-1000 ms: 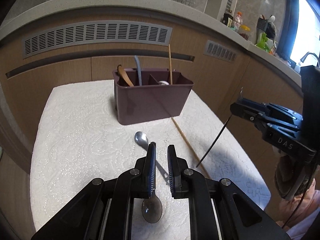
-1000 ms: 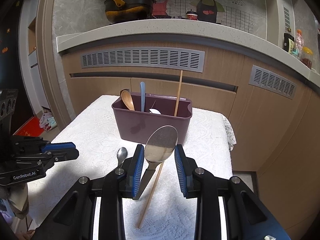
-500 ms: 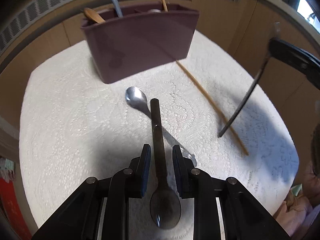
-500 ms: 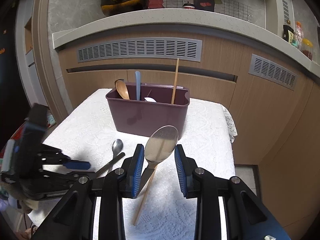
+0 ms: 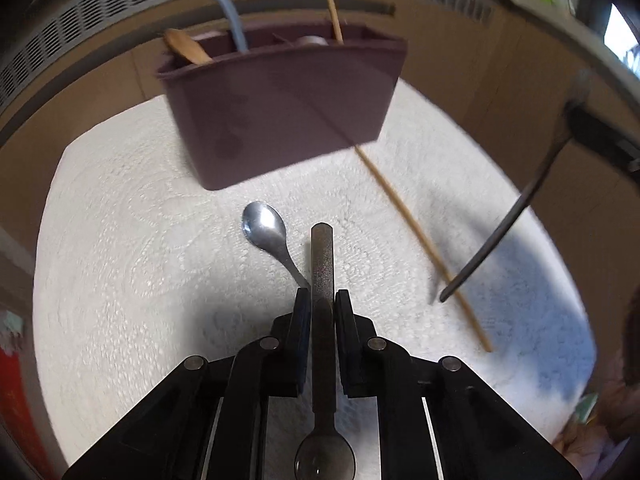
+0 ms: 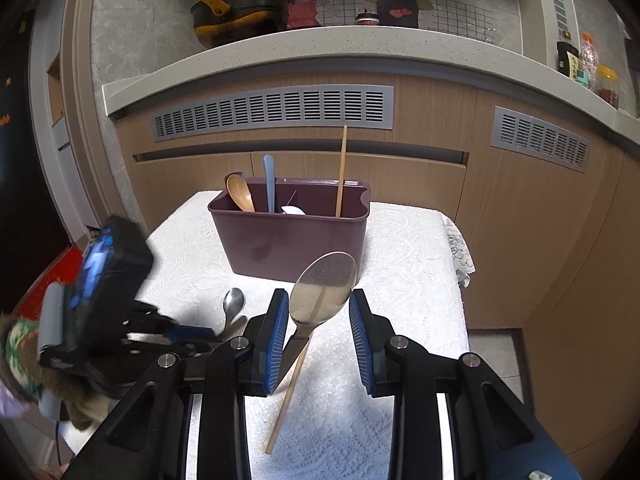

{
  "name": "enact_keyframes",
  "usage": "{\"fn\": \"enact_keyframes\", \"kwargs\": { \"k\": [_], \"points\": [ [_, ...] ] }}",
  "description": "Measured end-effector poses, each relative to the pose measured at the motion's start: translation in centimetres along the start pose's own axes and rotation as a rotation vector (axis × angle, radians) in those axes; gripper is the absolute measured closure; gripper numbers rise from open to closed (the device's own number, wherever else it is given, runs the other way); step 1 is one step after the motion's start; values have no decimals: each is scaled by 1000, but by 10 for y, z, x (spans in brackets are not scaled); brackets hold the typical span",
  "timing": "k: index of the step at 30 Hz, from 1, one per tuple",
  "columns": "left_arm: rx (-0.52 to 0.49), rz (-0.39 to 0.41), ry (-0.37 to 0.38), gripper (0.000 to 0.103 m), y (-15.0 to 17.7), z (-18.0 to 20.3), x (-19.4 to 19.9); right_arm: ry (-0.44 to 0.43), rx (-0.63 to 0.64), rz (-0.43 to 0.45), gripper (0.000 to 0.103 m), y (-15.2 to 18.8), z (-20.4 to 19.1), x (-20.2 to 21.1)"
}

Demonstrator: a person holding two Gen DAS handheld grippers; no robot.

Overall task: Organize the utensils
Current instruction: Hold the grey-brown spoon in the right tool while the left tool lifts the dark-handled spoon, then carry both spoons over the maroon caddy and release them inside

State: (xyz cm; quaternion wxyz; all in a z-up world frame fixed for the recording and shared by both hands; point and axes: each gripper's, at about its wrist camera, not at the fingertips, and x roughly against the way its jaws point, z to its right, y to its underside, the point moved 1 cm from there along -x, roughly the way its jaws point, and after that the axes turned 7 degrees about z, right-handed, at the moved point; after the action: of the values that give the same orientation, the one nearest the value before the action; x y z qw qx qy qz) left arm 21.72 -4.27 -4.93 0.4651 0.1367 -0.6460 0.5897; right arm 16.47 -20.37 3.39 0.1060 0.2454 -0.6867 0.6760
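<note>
Left claw [image 5: 322, 294] has just been closing and is now clamped on the handle of a dark spoon [image 5: 322, 256]. The handle sticks out forward past the fingertips and the bowl sits back near the camera, so the spoon is between the pads and held. It hangs low over the table [image 5: 120, 260], which has a white textured cloth on it. Right under and just left of the claw tips lies a small spoon [image 5: 264, 226], shiny, bowl pointing toward the caddy, handle running under the left claw; can't tell if the claw touches it. Purple caddy [image 5: 280, 116] stands upright at the far middle of the table. In its left compartment are a wooden spoon [image 6: 239, 196] and a light blue handle [image 6: 269, 184]. Something white [image 6: 293, 210] sits in the middle part, and an upright chopstick [image 6: 341, 168] is at the right end. A loose chopstick [image 5: 420, 248] lies flat on the cloth, running diagonally from near the caddy's front right corner toward the near right edge. Right claw [image 6: 318, 300] grips a big spoon [image 6: 324, 288] by its handle. The bowl is up between the fingertips and the dark handle slants down, off the table. The jaws stand partly apart, and the handle is pressed by the left pad as far as I can see. Right claw sits near and right of the left one, the two apart.
</note>
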Motion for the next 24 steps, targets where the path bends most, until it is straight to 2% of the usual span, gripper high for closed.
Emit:
{"fn": "enact_keyframes", "kwargs": {
  "k": [5, 9, 24],
  "points": [
    [125, 213, 45, 91, 1, -11, 51, 5, -10, -2, 75, -3, 1, 0],
    [173, 303, 91, 91, 0, -18, 78, 4, 4, -4, 75, -7, -6, 1],
    [180, 371, 101, 91, -7, -24, 102, 10, 74, 25, 75, -20, -27, 13]
  ]
}}
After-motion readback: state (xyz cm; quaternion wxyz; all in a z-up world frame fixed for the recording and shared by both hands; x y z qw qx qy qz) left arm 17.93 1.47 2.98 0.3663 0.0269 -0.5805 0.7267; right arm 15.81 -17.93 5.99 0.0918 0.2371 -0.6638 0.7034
